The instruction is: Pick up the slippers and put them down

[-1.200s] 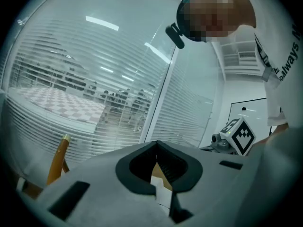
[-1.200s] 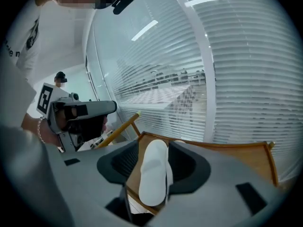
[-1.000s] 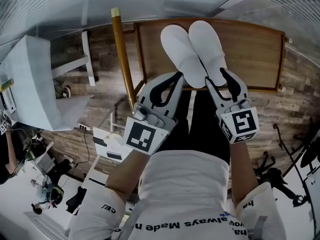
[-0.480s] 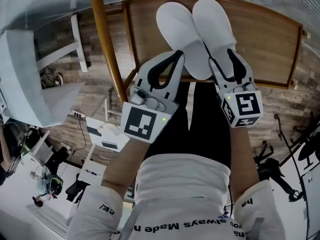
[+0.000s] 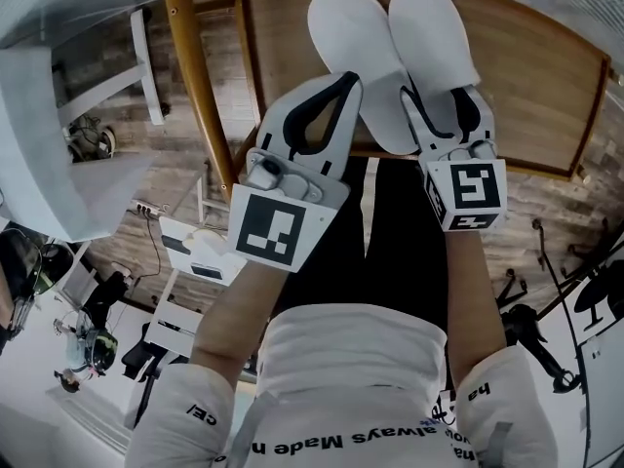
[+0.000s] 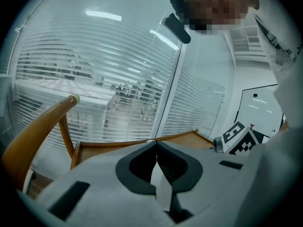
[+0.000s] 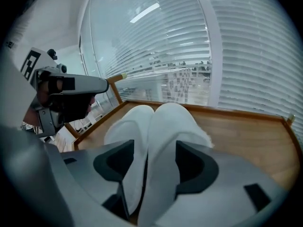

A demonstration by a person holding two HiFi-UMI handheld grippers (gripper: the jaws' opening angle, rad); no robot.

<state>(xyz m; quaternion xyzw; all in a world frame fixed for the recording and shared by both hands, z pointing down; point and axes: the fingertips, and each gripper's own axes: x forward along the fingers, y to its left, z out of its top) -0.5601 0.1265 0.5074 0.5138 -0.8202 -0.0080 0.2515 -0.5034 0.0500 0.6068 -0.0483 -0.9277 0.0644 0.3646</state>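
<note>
Two white slippers lie side by side, the left slipper [image 5: 353, 42] and the right slipper [image 5: 431, 37], toes pointing away from me on a wooden board with a raised rim [image 5: 541, 76]. My right gripper [image 5: 444, 103] straddles their heels. In the right gripper view both the left slipper [image 7: 130, 126] and the right slipper [image 7: 173, 126] fill the span between the jaws of the right gripper [image 7: 154, 150]. Those jaws have just been opening, and no gap shows beside the slippers. My left gripper [image 5: 343, 78] is shut, empty, beside the left slipper; the left gripper [image 6: 156, 143] has its tips together.
A curved wooden rail [image 5: 193, 86] runs along the board's left side; it shows in the left gripper view as the rail [image 6: 33, 136]. A white cabinet [image 5: 39, 154] stands at far left. Cables and a black stand [image 5: 546, 330] lie on the floor. Slatted blinds [image 7: 246, 56] back the board.
Both grippers have come down toward the wooden board with the slippers. The right gripper's jaws stand wider than before. The left gripper stayed shut.
</note>
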